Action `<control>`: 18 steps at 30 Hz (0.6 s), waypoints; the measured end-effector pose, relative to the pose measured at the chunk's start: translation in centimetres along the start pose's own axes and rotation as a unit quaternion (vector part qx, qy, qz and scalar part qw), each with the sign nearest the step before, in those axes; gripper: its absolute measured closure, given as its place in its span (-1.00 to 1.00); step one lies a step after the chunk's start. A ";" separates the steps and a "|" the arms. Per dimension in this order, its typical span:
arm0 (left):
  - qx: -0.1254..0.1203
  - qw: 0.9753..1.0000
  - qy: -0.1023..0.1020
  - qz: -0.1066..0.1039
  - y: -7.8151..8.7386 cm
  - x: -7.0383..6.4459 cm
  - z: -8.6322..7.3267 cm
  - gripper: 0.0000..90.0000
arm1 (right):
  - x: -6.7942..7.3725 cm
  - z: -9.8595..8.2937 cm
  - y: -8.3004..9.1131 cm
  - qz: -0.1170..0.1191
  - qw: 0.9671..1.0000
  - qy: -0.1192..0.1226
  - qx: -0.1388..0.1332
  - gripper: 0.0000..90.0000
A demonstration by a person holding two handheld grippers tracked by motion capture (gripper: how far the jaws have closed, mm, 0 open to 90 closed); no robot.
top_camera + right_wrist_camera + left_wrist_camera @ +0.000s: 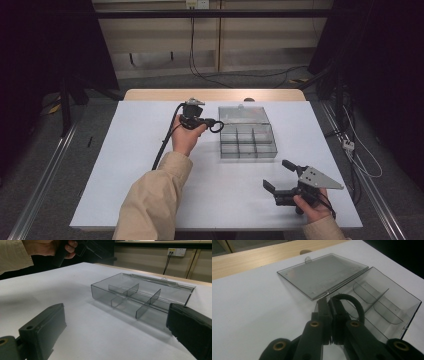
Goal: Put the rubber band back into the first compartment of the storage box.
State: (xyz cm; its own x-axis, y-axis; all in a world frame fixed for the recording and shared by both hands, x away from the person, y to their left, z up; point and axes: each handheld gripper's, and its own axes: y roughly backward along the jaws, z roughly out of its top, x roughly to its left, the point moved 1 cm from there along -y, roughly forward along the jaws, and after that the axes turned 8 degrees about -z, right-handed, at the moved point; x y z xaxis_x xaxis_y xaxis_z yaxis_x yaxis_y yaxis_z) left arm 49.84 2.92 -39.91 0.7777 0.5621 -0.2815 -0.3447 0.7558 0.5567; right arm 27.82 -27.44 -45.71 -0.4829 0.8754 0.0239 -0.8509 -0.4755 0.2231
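Fingers (325, 312) of the left gripper (331, 305) pinched a black loop (354, 305), seen close there; right gripper (281, 176) stood spread. Smoky clear box (247, 140) lay open, lid (243, 114) flat.

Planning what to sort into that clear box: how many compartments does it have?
6 in the clear box, a grid of two rows by three: far row left, middle, right, and near row left, middle, right. The left gripper holds a black ring over the far-left one.

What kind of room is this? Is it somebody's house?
Probably not a house: it looks like a lab or workshop for recording. A white table stands between dark curtains, cables trail over the floor, and each hand holds a gripper.
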 end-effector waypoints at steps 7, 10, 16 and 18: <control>-0.003 1.000 0.004 -0.002 -0.5 -0.2 0.4 0.96 | 0.0 0.0 0.0 0.000 1.000 -0.001 -0.001 -0.95; -0.001 1.000 0.001 -0.003 -0.7 -0.2 0.4 0.96 | 0.0 0.0 0.0 0.001 1.000 -0.001 -0.001 -0.95; -0.003 1.000 0.004 -0.004 -1.1 -0.2 0.5 0.96 | 0.0 0.0 0.0 0.002 1.000 -0.002 -0.002 -0.95; -0.003 1.000 0.003 -0.006 -1.2 -0.2 0.5 0.96 | 0.0 0.0 0.0 0.002 1.000 -0.002 -0.001 -0.95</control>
State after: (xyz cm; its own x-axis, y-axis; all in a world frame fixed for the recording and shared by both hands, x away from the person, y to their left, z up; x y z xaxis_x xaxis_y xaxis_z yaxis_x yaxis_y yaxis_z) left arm 50.37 1.72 -40.09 0.7784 0.5550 -0.2934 -0.3383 0.7646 0.5487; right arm 27.84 -27.46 -45.70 -0.4855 0.8738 0.0281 -0.8494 -0.4791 0.2212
